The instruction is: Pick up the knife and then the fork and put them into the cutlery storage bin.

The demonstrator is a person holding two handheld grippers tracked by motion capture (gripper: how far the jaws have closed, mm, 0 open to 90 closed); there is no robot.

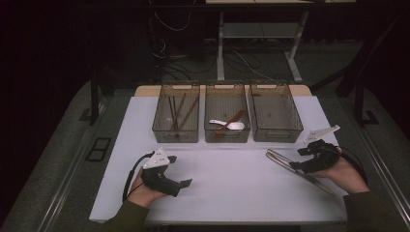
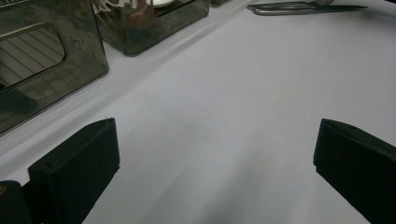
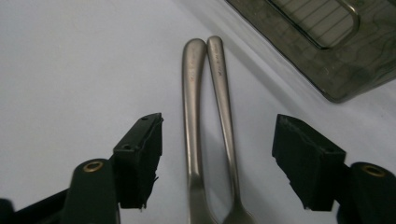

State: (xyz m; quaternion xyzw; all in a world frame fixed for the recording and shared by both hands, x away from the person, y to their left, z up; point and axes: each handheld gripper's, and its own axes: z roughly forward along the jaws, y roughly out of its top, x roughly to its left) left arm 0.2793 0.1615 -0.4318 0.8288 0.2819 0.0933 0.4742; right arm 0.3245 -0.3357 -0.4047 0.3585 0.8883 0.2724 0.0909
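Holding chopsticks [image 1: 178, 112], left bin [image 1: 176, 130] neighbours middle bin [image 1: 227, 133] with spoons [image 1: 228, 124].

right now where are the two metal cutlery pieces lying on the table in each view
High view: two silver metal cutlery pieces lie right of centre, under the right gripper.
Left gripper view: top right edge.
Right gripper view: centre, between the jaws.
Shared landmark: rightmost smoky plastic bin.
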